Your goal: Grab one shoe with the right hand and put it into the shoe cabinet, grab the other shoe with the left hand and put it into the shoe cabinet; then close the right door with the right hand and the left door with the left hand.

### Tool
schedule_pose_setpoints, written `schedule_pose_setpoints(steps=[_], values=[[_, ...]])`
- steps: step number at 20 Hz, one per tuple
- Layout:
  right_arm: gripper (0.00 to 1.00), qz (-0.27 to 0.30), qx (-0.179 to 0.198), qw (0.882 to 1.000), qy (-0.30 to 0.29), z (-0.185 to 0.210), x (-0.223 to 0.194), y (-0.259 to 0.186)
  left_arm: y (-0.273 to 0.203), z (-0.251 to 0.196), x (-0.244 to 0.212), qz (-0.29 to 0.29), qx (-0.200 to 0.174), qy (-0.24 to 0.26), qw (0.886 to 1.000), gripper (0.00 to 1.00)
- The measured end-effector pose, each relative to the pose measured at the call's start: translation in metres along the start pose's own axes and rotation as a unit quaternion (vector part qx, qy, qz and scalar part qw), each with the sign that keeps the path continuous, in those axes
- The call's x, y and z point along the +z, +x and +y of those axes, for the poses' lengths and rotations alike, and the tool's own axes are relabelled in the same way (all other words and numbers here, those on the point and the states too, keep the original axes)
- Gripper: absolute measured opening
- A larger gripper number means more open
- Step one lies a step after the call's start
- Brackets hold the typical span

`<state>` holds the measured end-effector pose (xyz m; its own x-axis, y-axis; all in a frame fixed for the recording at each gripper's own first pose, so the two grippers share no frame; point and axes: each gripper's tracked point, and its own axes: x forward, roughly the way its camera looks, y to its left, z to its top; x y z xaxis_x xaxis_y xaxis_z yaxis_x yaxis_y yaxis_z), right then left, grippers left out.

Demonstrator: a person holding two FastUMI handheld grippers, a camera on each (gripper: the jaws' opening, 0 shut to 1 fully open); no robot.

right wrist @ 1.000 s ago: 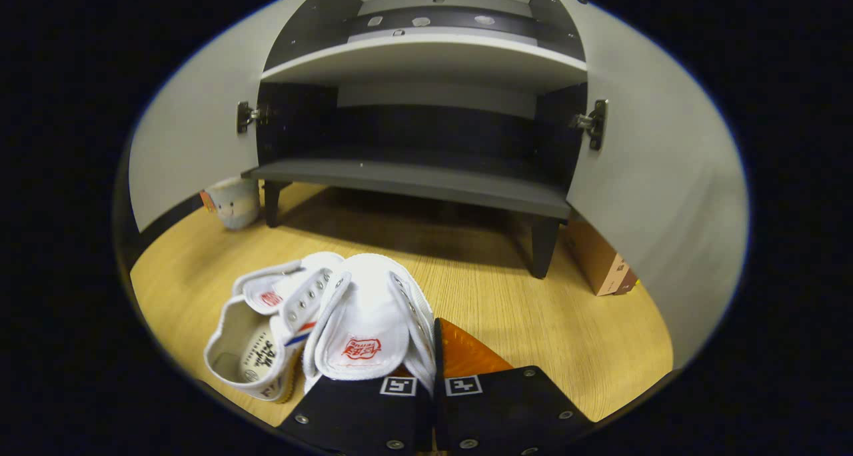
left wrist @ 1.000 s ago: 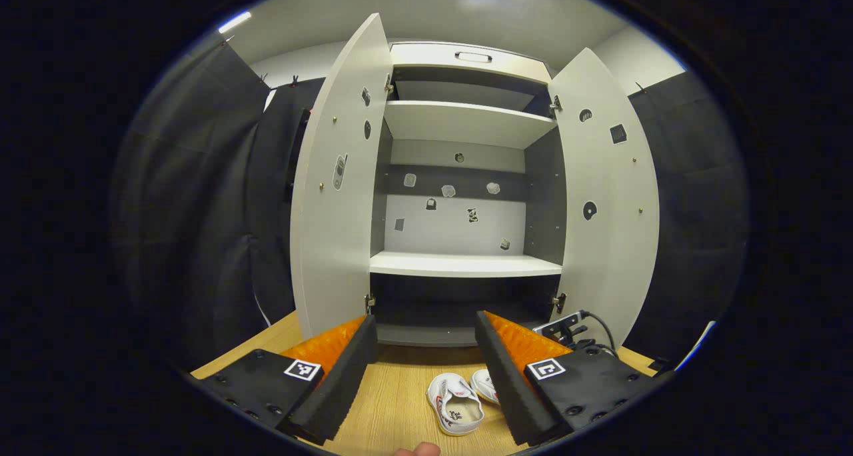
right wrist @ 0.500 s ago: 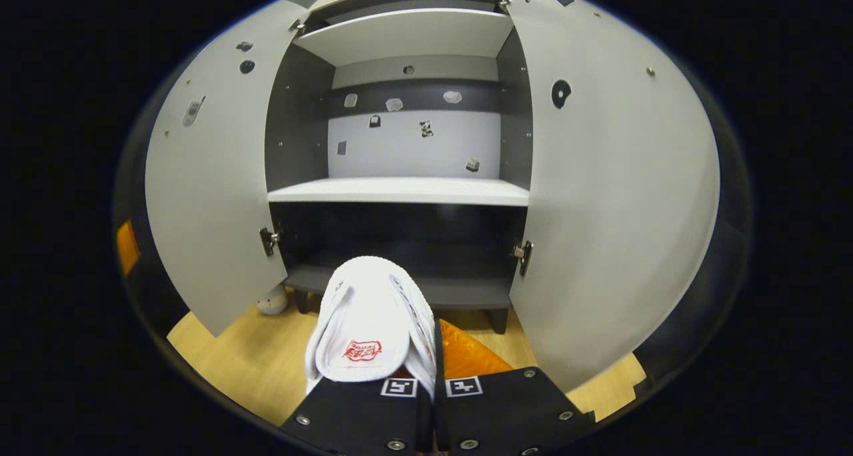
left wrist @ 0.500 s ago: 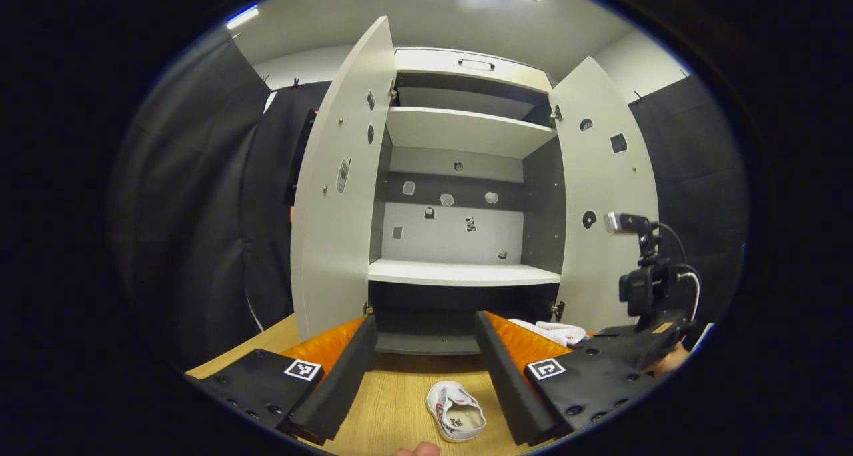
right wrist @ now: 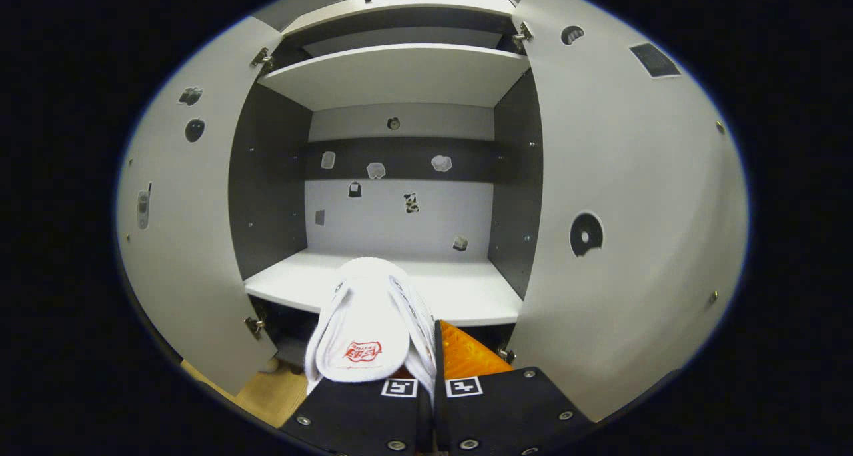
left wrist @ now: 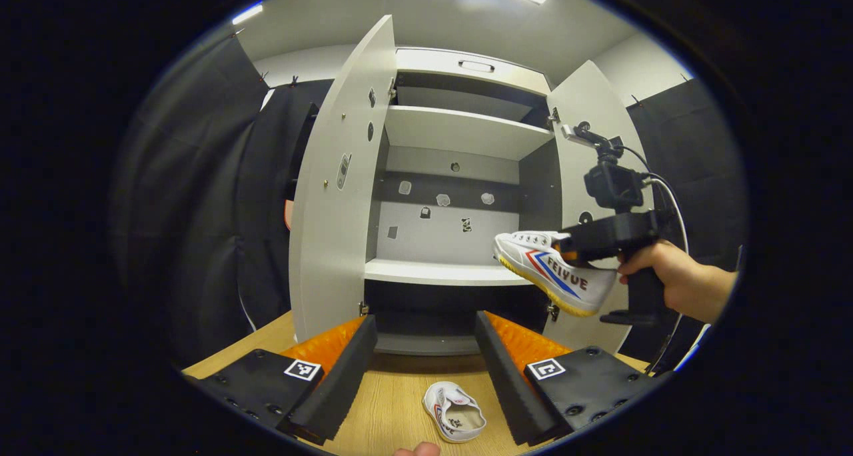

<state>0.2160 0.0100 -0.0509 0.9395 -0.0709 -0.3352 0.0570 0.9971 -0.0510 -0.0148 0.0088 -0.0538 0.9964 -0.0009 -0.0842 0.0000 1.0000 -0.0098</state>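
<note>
The right gripper is clamped tight on one white shoe, holding it up in front of the shoe cabinet, level with the white middle shelf. The left gripper hangs with its fingers spread wide, touching nothing. The other shoe lies on the wooden floor below it.

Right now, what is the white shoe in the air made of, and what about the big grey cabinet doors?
The white low-top shoe with red and blue stripes looks like woven canvas with a pale yellowish, rubbery-looking sole, matte all over. The pale grey cabinet doors look like smooth laminated board, flat with a faint sheen and small metal hinges; whether there is wood underneath cannot be told.
</note>
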Motion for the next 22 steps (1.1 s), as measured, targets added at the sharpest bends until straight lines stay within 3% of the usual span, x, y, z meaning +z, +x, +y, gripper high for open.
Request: schedule_pose_setpoints(steps=[5,11,19,22], values=[[0.01,-0.002,-0.042,0.999,-0.021,-0.007,0.035,0.090,0.002,-0.001,-0.004,0.006,0.001,-0.004,1.000,0.96],[0.01,0.056,-0.079,0.995,-0.014,-0.015,0.021,0.171,0.005,0.013,-0.002,0.003,0.020,-0.002,1.000,0.96],[0.01,0.110,-0.119,0.986,-0.035,-0.025,-0.011,0.217,0.009,0.028,-0.008,0.015,0.036,-0.001,0.999,0.96],[0.02,0.132,-0.113,0.985,-0.015,-0.028,-0.021,0.221,0.011,0.028,-0.008,0.014,0.034,0.002,0.999,0.96]])
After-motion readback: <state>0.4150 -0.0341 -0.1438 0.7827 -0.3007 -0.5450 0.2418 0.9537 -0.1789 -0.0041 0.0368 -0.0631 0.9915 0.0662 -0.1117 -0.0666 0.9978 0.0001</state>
